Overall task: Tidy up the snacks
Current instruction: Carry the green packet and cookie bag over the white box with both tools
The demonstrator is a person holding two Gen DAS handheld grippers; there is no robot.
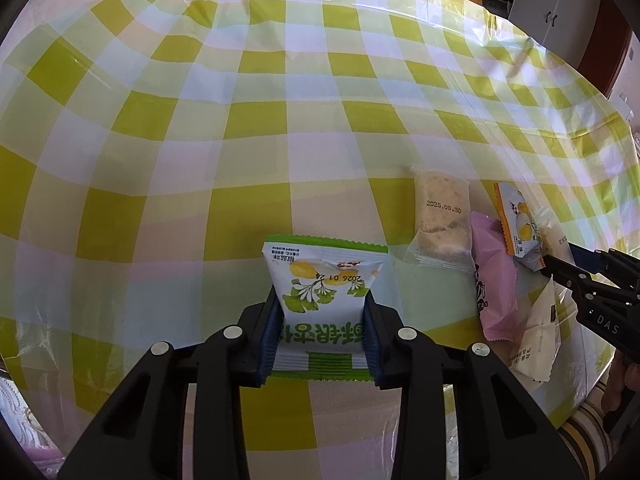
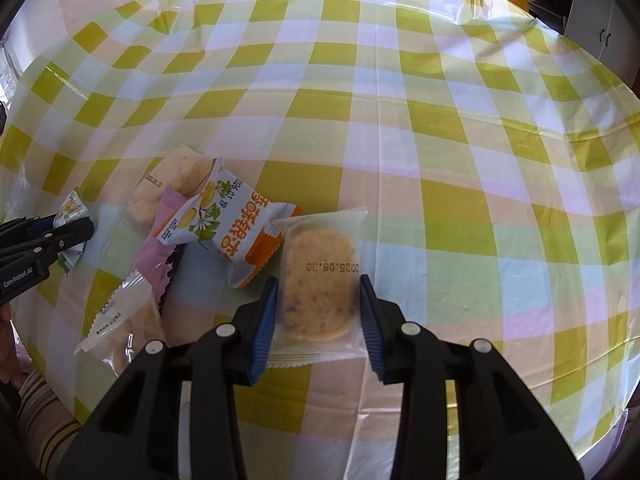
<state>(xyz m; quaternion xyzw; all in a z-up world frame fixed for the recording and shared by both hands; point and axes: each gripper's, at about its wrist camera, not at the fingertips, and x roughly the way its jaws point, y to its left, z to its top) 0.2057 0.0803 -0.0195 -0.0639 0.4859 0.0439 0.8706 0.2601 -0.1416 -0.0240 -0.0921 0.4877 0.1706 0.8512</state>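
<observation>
Hidden or unclear: in the right wrist view the left hand-held gripper (image 2: 60, 236) is cut off at the frame edge, and only the ends of its green-and-white packet show past its fingers. The pink foil snack packet (image 2: 160, 236) lies partly under the orange-and-white ginkgo-print snack packet (image 2: 232, 228); its print is unreadable. A second clear-wrapped biscuit (image 2: 172, 184) is half covered behind both. A white, serrated-edge pastry wrapper (image 2: 120, 328) lies nearest the counter (image 2: 440, 160) edge, its text too small to read.

Left hand-held gripper (image 1: 324, 312): blue pads pinch the green-and-white ginkgo-print snack packet (image 1: 324, 280) by its sides; the packet is flat, date stamp "2026 01 2…" partly legible, over the yellow-green checked plastic cover.

Right hand-held gripper (image 2: 318, 308): fingers spread, straddling the clear-wrapped round biscuit (image 2: 320, 288) stamped 2025.08.30, pads not touching it. The biscuit lies flat on the counter, just beside the orange packet.
</observation>
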